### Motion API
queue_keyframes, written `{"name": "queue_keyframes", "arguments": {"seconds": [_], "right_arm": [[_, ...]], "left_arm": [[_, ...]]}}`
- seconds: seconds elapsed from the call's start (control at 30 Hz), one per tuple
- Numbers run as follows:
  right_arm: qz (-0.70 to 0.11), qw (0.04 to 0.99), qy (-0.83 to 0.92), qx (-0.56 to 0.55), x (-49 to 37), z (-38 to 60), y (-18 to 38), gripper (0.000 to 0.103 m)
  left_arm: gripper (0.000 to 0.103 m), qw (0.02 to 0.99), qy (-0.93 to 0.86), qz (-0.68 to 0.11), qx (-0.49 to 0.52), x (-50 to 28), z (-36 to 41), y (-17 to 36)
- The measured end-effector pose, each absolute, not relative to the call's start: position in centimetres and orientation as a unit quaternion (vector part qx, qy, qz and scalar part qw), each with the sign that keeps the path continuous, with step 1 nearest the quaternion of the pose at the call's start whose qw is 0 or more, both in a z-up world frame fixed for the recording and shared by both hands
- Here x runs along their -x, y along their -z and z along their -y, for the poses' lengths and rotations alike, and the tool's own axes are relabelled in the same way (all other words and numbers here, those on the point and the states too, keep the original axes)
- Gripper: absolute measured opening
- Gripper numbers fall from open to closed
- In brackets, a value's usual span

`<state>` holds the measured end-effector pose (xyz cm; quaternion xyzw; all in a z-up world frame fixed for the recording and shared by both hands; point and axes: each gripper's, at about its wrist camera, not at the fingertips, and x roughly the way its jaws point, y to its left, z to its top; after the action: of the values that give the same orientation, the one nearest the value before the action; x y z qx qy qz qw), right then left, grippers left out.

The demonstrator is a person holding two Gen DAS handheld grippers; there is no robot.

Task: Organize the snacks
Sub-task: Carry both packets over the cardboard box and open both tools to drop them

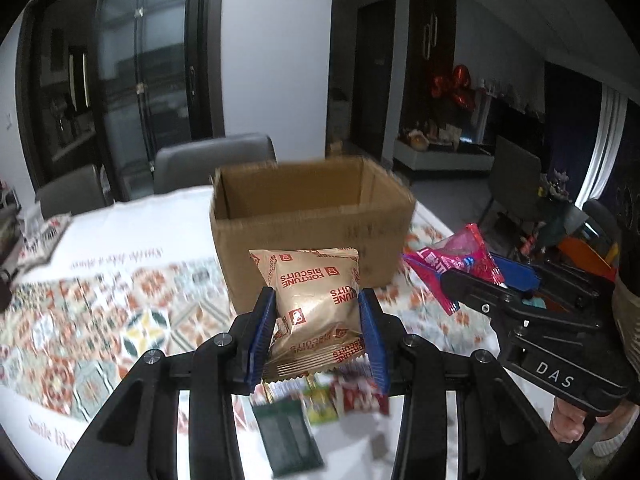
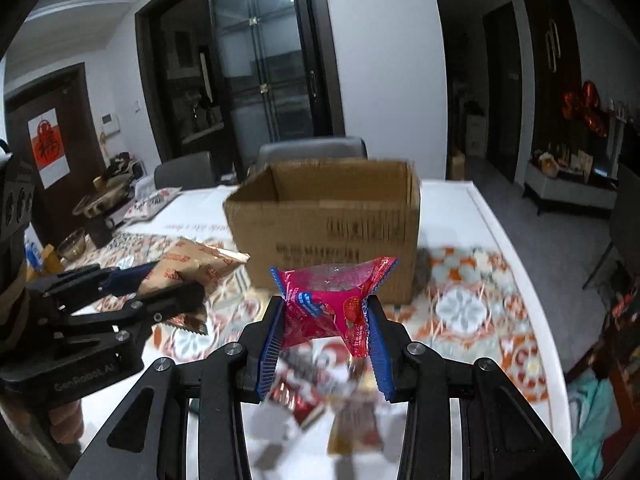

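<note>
left hand-held gripper (image 1: 316,332) clamps "FORTUNE BISCUITS" packet (image 1: 312,300) | right hand-held gripper (image 2: 325,340) clamps pink packet (image 2: 332,304)

White wall (image 2: 380,60), dark glass doors (image 2: 256,72), grey chairs (image 2: 312,150)

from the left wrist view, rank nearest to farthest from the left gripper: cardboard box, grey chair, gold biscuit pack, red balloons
1. gold biscuit pack, clamped in the left gripper
2. cardboard box, just ahead on the table
3. grey chair, behind the table's far edge
4. red balloons, far back right
</note>
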<state>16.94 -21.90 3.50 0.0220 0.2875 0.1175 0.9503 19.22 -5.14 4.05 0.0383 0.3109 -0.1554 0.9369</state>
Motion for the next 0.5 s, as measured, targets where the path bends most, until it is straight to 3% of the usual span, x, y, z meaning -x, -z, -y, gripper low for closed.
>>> {"name": "queue_keyframes", "arguments": {"seconds": [0.5], "right_arm": [[-0.272,0.954,-0.127,-0.019,-25.4,21.7,-9.4,0.041]], "left_arm": [[0.041,0.942,0.153,-0.295,-0.048,-27.2,5.0,-9.1]]}}
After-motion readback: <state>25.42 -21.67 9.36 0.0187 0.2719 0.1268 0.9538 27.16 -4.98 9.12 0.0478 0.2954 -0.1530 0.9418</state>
